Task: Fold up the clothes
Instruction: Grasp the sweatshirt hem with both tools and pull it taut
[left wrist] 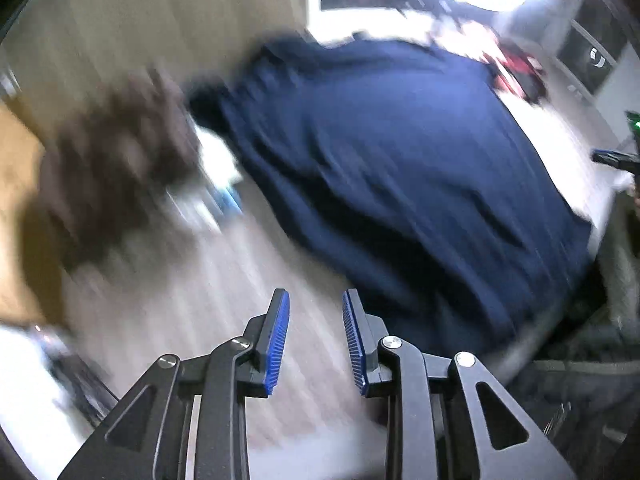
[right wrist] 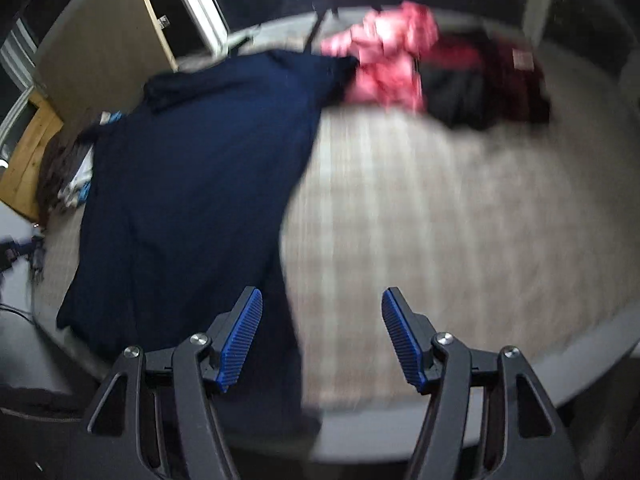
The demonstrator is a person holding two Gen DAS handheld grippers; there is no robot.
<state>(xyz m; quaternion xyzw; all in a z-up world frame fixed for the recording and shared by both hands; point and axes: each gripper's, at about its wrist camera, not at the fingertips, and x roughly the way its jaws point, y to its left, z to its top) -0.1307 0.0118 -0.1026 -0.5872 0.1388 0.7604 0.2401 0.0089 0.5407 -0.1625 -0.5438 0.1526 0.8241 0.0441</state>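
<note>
Lying spread flat, navy garment (right wrist: pixel 188 200) fills left-centre of the right wrist view, centre-right of the left wrist view. Pink clothes (right wrist: pixel 384 56) touch its top corner; dark red and black pile (right wrist: pixel 484 84) just beside those, upper right. Left gripper (left wrist: pixel 316 336) jaws partly open, nothing between. Right gripper (right wrist: pixel 322 336) jaws wider apart, empty, over the pale surface (right wrist: pixel 460 220). Both views motion-blurred.

This looks like a room in a home. Clothes lie on a bed with a pale checked cover (right wrist: pixel 420 208): a navy garment (right wrist: pixel 192 184), a pink one (right wrist: pixel 384 60). A wooden cupboard (right wrist: pixel 24 160) stands at the left edge.
</note>
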